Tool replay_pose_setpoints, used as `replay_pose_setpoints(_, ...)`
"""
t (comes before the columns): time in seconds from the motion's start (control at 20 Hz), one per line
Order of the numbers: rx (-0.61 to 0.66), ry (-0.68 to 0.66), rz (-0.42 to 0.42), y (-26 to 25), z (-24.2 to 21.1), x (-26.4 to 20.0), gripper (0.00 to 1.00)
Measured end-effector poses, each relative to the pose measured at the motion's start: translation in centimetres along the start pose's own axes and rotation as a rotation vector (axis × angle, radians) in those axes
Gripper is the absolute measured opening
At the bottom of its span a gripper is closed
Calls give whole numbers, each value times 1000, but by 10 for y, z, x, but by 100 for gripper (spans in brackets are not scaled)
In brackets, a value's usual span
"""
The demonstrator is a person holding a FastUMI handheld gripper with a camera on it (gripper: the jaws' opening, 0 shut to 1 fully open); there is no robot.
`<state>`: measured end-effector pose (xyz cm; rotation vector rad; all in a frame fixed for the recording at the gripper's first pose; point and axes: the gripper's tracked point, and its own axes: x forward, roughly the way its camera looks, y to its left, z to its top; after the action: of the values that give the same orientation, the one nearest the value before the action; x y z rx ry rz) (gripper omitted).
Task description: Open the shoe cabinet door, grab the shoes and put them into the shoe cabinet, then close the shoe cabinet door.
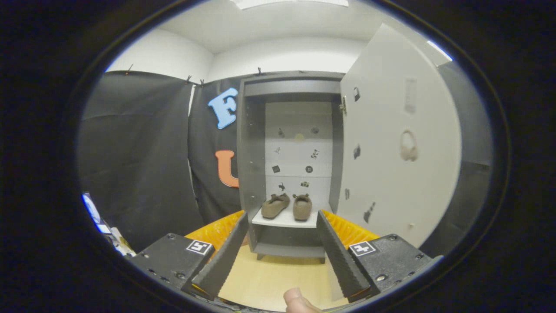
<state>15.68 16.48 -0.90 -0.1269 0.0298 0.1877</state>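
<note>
Gaping wide, fingers (281,237) empty; shoes (287,206) on cabinet (250,143) shelf beyond, door (399,143) open rt.

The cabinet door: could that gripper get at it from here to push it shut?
Probably yes. The cabinet door hangs wide open beyond the right finger, its face unobstructed, and the gripper is open, holding nothing. The shoes already sit on the shelf, clear of the door's swing.

cloth-walled test booth (134,152), shoe cabinet (249,143)
</note>
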Motion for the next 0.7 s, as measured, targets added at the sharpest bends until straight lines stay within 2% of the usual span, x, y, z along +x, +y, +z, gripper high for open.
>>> replay_pose_setpoints(0.25,-17,-54,9,-43,13,-87,99)
replay_pose_setpoints(0.45,3,-91,-30,-110,23,-132,100)
replay_pose_setpoints(0.7,3,-106,-131,-209,21,-116,100)
